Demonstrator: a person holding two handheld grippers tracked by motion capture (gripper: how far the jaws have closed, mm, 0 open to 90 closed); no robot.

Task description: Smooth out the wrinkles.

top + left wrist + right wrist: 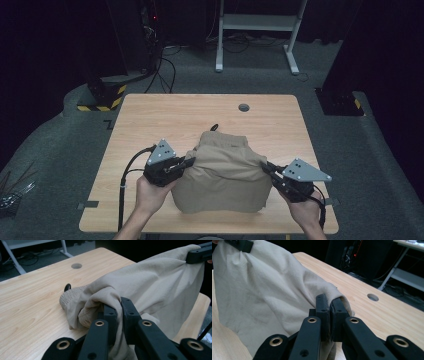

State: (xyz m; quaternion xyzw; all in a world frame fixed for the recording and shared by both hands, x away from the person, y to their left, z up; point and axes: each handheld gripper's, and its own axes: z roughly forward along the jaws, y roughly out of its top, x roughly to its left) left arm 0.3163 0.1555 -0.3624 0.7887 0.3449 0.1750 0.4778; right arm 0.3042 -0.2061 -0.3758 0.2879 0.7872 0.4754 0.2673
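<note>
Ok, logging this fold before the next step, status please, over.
Left gripper shut on tan garment, left edge. Right gripper shut on its right edge. Garment lifted between them, lower part draping to the table. Nothing in the way.

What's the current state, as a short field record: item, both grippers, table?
item: tan garment, elastic waistband end lying on the table toward the far side
left gripper: shut on a bunched edge of the garment
right gripper: shut on the opposite edge
cloth state: lifted and stretched between both grippers, lower part hanging
table: light wood, round grommet hole near far edge
</note>
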